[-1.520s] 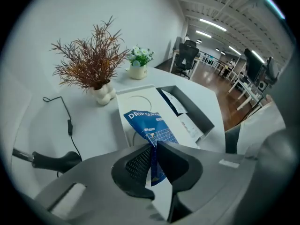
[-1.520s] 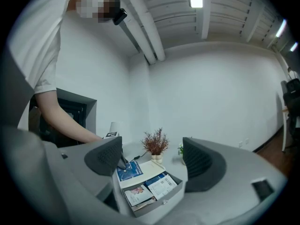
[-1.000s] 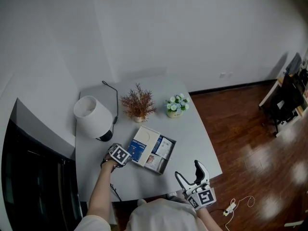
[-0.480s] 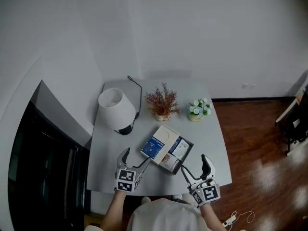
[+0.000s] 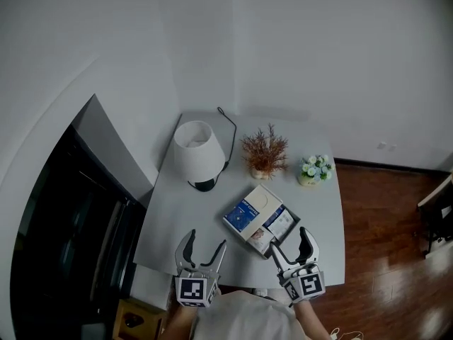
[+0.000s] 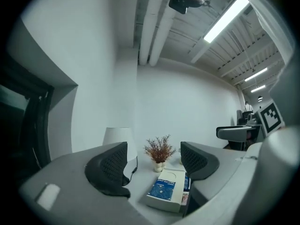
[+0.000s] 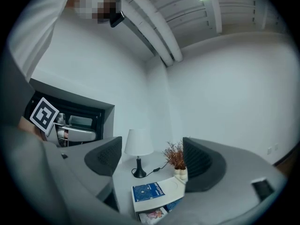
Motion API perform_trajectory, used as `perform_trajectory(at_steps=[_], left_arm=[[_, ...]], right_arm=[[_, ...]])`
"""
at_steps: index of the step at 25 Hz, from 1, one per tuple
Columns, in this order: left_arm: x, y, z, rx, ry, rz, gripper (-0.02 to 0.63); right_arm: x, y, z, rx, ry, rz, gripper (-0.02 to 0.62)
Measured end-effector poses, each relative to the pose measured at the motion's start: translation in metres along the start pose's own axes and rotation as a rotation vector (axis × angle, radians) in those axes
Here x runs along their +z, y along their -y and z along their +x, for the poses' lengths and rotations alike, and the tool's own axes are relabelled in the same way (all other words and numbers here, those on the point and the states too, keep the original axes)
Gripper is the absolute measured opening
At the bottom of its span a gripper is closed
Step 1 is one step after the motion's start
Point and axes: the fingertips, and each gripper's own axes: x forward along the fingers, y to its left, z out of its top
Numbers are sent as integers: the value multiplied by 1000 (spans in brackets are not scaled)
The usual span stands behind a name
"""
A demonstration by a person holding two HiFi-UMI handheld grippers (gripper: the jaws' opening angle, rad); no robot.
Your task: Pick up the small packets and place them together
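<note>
A white box (image 5: 259, 219) with a blue label lies open on the grey table (image 5: 177, 225). Small packets (image 5: 279, 222) sit in its open compartment. My left gripper (image 5: 204, 241) hovers over the table's front edge, left of the box, and its jaws are closing with nothing between them. My right gripper (image 5: 289, 242) is open and empty just in front of the box's near corner. In the left gripper view the box (image 6: 165, 191) lies ahead between the pads (image 6: 110, 165). In the right gripper view the box (image 7: 152, 192) and packets (image 7: 151, 214) lie below the gripper (image 7: 150, 161).
A white lamp (image 5: 199, 153) with a black cord stands at the back left of the table. Behind the box stand a dried reddish plant (image 5: 265, 151) and a small pot of pale flowers (image 5: 315, 168). A dark cabinet (image 5: 64, 232) lies left; wooden floor (image 5: 389, 232) lies right.
My left gripper has pulled back from the box's left side to the table's front edge. The right gripper has come closer to the box. The head view has swung left.
</note>
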Motion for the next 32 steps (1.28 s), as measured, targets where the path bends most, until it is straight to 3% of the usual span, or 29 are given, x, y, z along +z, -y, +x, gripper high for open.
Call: perform_trajectory(at_steps=[5,9,16,22,27,32], left_arm=[[-15,13,3,-36,-51,-1,357],[-31,40,21,-130,-108,15,357],[-109,115,77,-413,-384,117,357],[-188,178,139,-590,-641,144,339],[-249,206,179,-633,-852,284,319],[-295,204,191,-581,-1029,378,302]], right_arm=[[0,2,3,14,4,0,402],[-1,10,-2,-8,2,6,402],[-6,40,-30,-89,-15,25,402],[-14,72,-71,-214,-24,48,402],[-14,89,-101,-290,-25,54,402],[-14,103,-123,-343,-34,56,402]])
